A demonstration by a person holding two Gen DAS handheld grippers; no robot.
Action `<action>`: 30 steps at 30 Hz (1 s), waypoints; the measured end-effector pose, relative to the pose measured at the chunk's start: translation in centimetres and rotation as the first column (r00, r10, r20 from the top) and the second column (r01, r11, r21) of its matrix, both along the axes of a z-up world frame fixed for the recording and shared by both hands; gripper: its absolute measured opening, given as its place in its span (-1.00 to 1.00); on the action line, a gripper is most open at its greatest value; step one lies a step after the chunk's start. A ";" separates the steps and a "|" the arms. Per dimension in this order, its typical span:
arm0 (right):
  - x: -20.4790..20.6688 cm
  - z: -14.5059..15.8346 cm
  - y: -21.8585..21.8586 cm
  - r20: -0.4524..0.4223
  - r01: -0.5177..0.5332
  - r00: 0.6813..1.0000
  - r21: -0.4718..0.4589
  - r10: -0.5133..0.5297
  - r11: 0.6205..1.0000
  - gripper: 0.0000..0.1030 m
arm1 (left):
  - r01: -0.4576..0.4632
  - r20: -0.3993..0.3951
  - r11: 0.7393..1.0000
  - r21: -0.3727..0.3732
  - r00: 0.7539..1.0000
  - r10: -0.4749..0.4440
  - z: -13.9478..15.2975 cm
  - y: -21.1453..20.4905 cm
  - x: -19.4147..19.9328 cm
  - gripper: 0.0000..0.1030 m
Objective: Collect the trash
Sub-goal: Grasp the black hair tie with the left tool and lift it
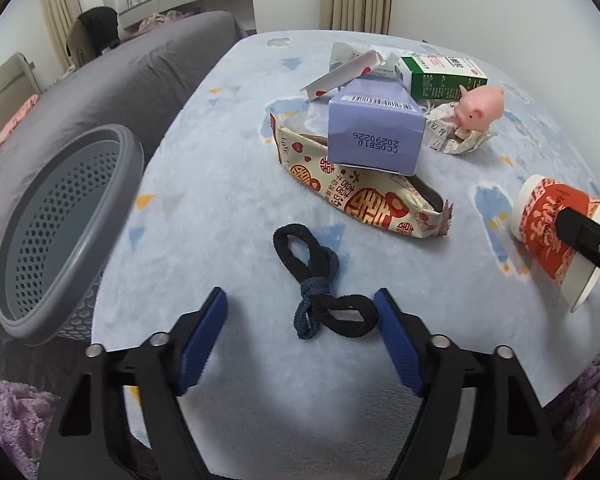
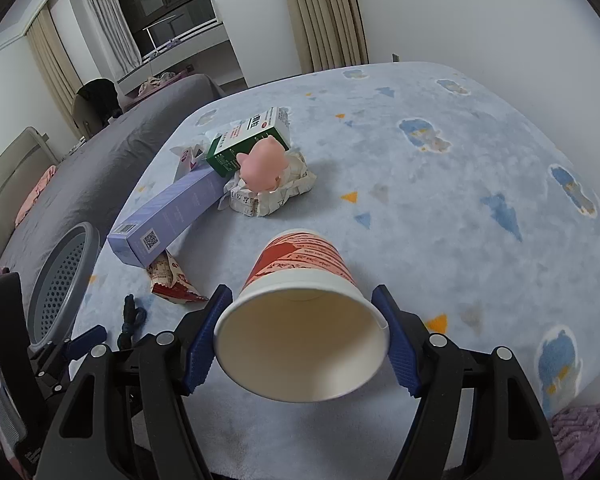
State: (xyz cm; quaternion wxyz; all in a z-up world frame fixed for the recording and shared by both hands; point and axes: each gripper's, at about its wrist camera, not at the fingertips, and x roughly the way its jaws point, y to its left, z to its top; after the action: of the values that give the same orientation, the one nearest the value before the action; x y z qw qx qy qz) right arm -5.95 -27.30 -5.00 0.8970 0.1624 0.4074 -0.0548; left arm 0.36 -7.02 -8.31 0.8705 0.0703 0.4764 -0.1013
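Note:
My right gripper (image 2: 302, 332) is shut on a red and white paper cup (image 2: 300, 312), its mouth facing the camera; the cup also shows in the left wrist view (image 1: 552, 232). My left gripper (image 1: 300, 320) is open and empty, its fingers either side of a black and blue knotted hair tie (image 1: 320, 284). A grey perforated bin (image 1: 56, 236) stands at the left beside the table. A purple box (image 1: 374, 128) lies on a red-patterned snack wrapper (image 1: 364, 192). A green box (image 1: 440, 74), crumpled paper (image 1: 460, 136) and a torn white carton (image 1: 348, 68) lie further back.
A pink pig toy (image 1: 480, 106) sits on the crumpled paper. The table has a pale blue fleecy cover (image 2: 460, 200). A grey sofa (image 1: 120, 76) runs along the left. Purple cloth (image 1: 16, 412) lies near the front corners.

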 end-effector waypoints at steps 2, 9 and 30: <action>0.0 0.0 0.0 0.000 -0.001 1.000 0.000 0.001 1.000 0.35 | 0.011 0.000 1.000 -0.009 1.000 -0.011 0.2 0.0 -0.2 0.08; -0.1 0.2 0.5 0.003 -0.006 1.000 -0.012 0.007 1.000 0.35 | 0.046 -0.004 0.998 -0.043 0.999 -0.046 0.8 0.3 -0.7 -0.70; -0.2 4.0 6.8 0.032 -0.105 0.994 -0.077 0.107 0.992 0.35 | -0.021 0.092 0.995 -0.093 0.995 0.029 5.1 7.1 -1.2 -0.75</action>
State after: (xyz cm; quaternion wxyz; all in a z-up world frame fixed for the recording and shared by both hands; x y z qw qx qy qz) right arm -6.17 -20.50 -0.96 0.9112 0.1076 0.3971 -0.0194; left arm -0.83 0.05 -3.21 0.8954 0.0288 0.4307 -0.1088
